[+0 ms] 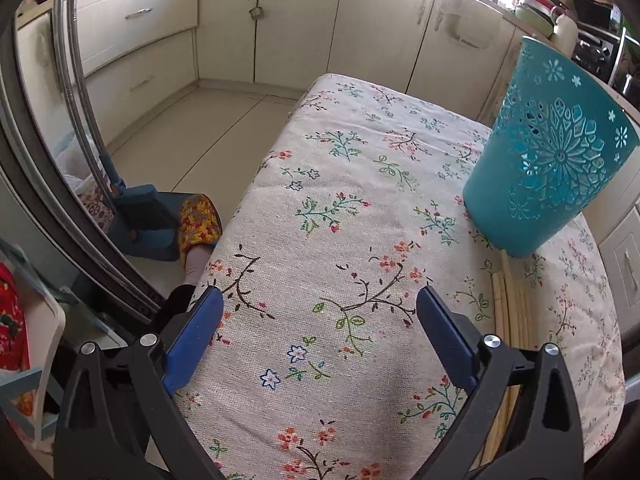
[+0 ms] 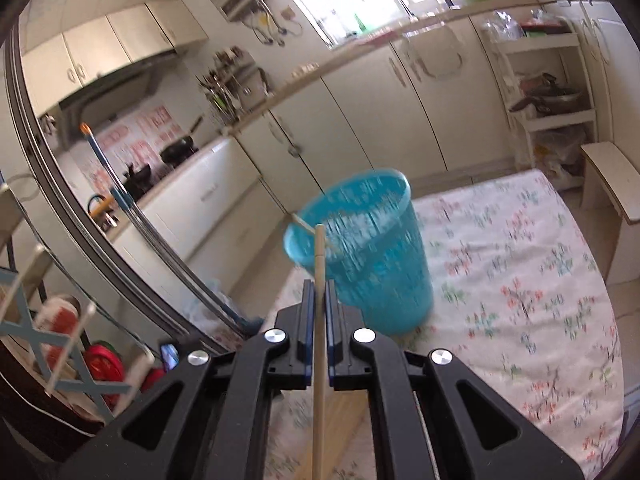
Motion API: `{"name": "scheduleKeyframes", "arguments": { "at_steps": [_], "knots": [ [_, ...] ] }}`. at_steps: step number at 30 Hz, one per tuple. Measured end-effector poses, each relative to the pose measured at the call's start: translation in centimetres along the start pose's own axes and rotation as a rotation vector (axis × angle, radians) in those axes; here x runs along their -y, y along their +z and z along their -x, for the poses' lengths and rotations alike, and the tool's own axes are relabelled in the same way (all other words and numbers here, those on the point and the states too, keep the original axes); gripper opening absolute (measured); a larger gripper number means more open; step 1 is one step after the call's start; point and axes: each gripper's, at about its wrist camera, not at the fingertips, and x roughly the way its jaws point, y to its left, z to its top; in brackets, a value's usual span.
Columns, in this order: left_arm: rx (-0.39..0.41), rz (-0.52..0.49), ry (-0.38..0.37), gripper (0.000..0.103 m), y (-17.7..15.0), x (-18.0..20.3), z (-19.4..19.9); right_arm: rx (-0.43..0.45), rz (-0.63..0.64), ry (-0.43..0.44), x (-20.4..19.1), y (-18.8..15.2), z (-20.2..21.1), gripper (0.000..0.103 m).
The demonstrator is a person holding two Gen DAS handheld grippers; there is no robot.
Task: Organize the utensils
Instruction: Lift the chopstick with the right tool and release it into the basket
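A teal perforated plastic basket [image 1: 552,152] stands upright on the floral tablecloth [image 1: 340,184]; it also shows in the right wrist view [image 2: 372,256], blurred. Several wooden chopsticks [image 1: 510,312] lie on the cloth just in front of the basket. My left gripper [image 1: 320,332] is open and empty, low over the cloth, left of the chopsticks. My right gripper [image 2: 319,292] is shut on one wooden chopstick [image 2: 319,264], whose tip points up at the basket's near rim. Another chopstick [image 2: 302,223] leans inside the basket.
Cream kitchen cabinets [image 1: 280,24] run along the far wall beyond the table's edge. A blue dustpan and a patterned slipper [image 1: 200,220] sit on the floor at left. A white shelf rack [image 2: 548,80] and a wooden stool [image 2: 612,184] stand at right.
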Motion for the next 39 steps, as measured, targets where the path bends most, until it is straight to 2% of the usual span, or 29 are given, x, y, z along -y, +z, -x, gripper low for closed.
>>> {"name": "scheduleKeyframes", "arguments": {
  "at_steps": [4,7,9,11,13,15,17,22,25,27,29,32,34,37,39],
  "knots": [
    [-0.001,-0.011,0.008,0.093,0.0,0.3,0.0,0.12,0.027,-0.008,-1.8,4.8,-0.6,0.006],
    [-0.003,-0.021,0.017,0.093,-0.1,0.5,0.0,0.25,0.072,-0.075,-3.2,8.1,-1.9,0.006],
    [-0.005,-0.026,0.022,0.093,-0.1,0.6,0.0,0.331,0.095,-0.15,-3.8,9.6,-3.3,0.006],
    [-0.005,-0.027,0.023,0.093,-0.1,0.6,0.0,0.38,0.111,-0.216,-3.9,10.0,-4.6,0.006],
    [-0.005,-0.028,0.023,0.093,-0.1,0.6,0.0,0.393,0.124,-0.27,-3.6,10.0,-6.2,0.006],
    [-0.006,-0.029,0.024,0.094,-0.1,0.6,0.0,0.382,0.139,-0.317,-3.1,9.4,-7.8,0.006],
    [-0.007,-0.032,0.024,0.094,-0.1,0.6,0.0,0.333,0.14,-0.338,-2.4,8.4,-8.9,0.006],
    [-0.011,-0.04,0.022,0.095,-0.1,0.8,-0.1,0.237,0.167,-0.342,-1.9,6.2,-9.5,0.006],
    [-0.011,-0.039,0.021,0.095,-0.1,0.8,-0.1,0.218,0.192,-0.33,-2.3,5.4,-8.7,0.007],
    [-0.011,-0.04,0.023,0.095,-0.1,0.8,-0.1,0.222,0.199,-0.314,-2.8,4.9,-7.0,0.016],
    [-0.011,-0.04,0.023,0.095,-0.1,0.9,-0.1,0.241,0.197,-0.307,-3.2,4.0,-5.2,0.045],
    [-0.011,-0.042,0.025,0.095,-0.1,0.9,-0.1,0.236,0.2,-0.299,-3.5,1.1,-2.5,0.05],
    [-0.011,-0.043,0.026,0.095,-0.2,0.9,-0.1,0.181,0.214,-0.305,-3.4,-1.5,-1.9,0.05],
    [-0.011,-0.043,0.026,0.095,-0.2,0.9,-0.1,0.027,0.208,-0.337,-2.4,-6.0,-2.6,0.05],
    [-0.011,-0.043,0.025,0.095,-0.2,0.9,-0.1,-0.103,0.152,-0.362,-0.7,-8.8,-4.0,0.05]
  ]
}}
